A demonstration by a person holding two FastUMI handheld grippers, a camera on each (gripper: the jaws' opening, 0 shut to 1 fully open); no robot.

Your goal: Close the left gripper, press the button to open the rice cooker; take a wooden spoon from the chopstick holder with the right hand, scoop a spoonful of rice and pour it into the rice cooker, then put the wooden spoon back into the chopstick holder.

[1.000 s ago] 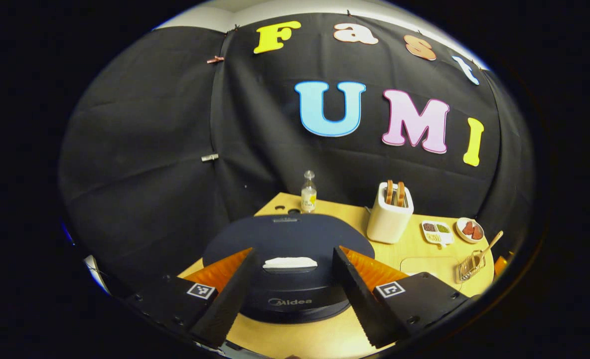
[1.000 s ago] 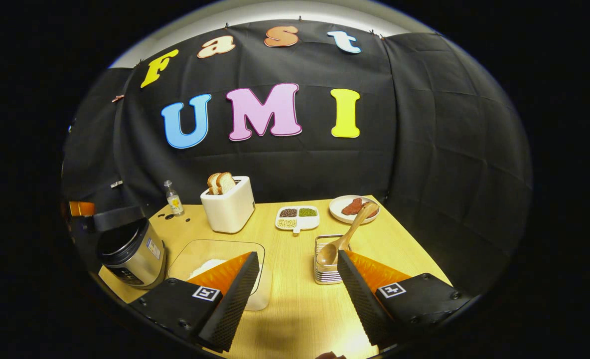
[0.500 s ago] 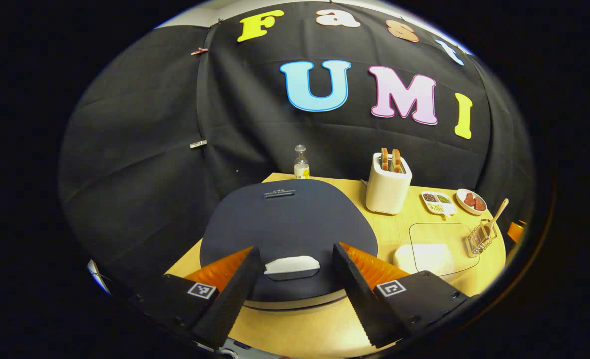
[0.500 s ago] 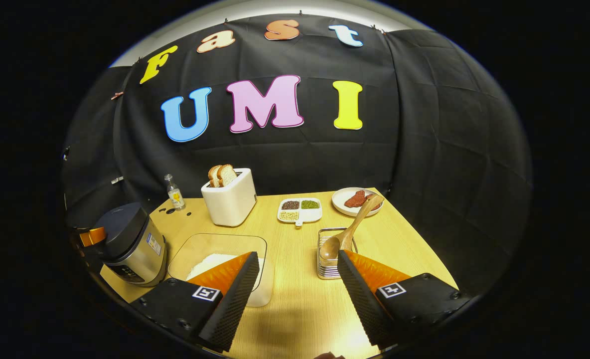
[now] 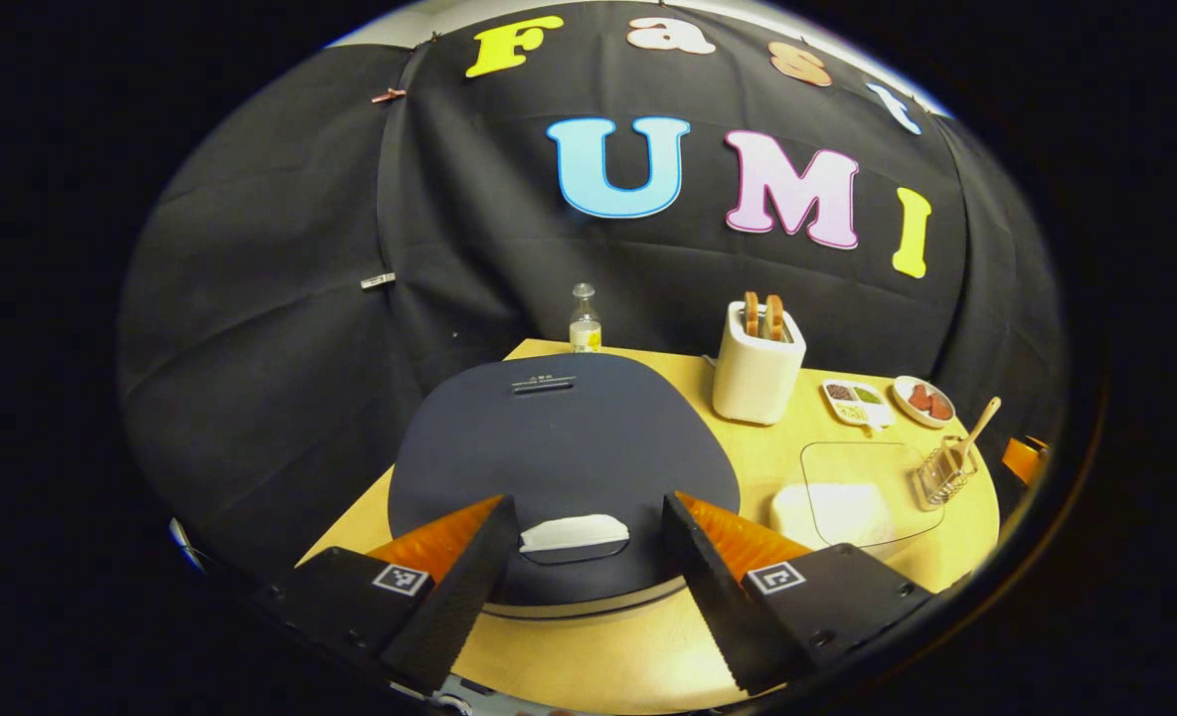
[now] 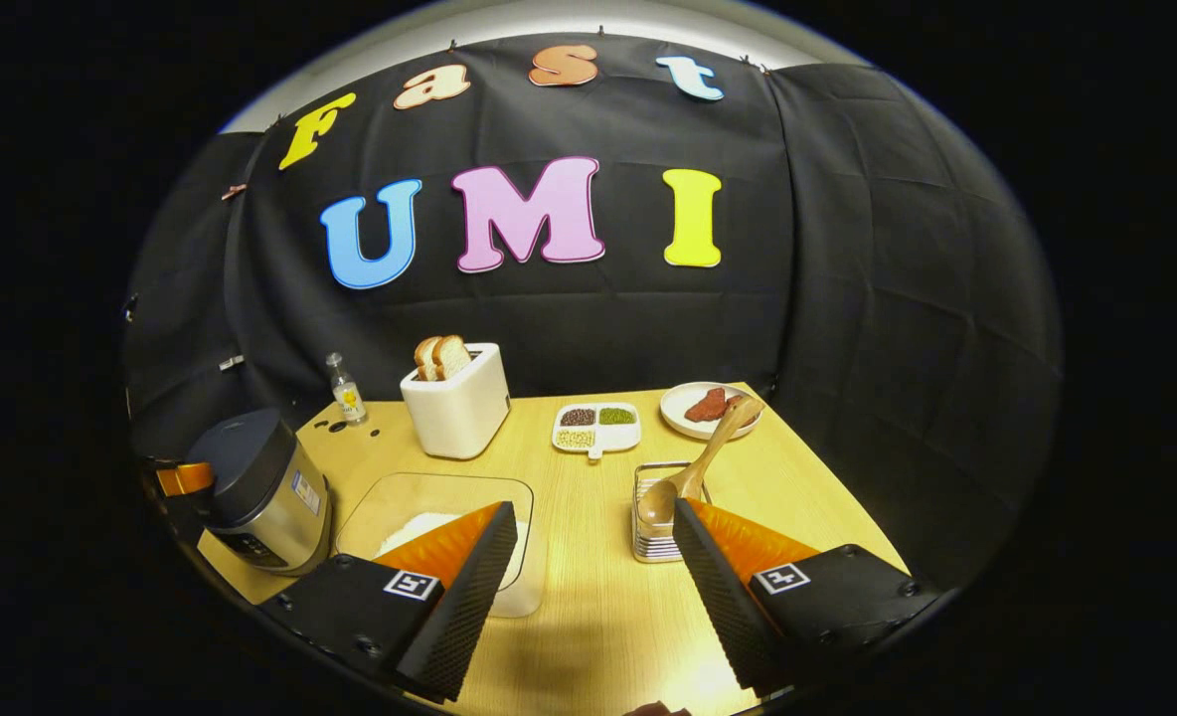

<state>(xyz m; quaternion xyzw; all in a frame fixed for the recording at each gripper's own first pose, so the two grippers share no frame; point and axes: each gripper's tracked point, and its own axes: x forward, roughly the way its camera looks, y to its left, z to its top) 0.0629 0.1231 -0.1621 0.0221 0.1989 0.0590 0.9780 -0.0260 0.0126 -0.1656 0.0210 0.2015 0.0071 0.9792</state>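
The rice cooker (image 5: 561, 447) has a dark lid, closed, with a white button (image 5: 575, 533) at its front edge. My left gripper (image 5: 581, 567) hovers open just above and in front of that button, one finger on each side. In the right gripper view the rice cooker (image 6: 251, 487) stands at the table's left edge. A wooden spoon (image 6: 693, 467) leans in the wire chopstick holder (image 6: 660, 517). A clear container of rice (image 6: 439, 527) lies left of it. My right gripper (image 6: 588, 582) is open over the table's front, empty.
A white toaster (image 6: 454, 403) with bread, a small bottle (image 6: 346, 390), a divided dish of beans (image 6: 594, 426) and a plate of meat (image 6: 706, 410) stand along the back of the wooden table (image 6: 588, 636). The black cloth wall is close behind.
My left gripper rose and tilted down over the cooker's lid, bringing more of the lid top and the rice container into sight. The right gripper barely shifted.
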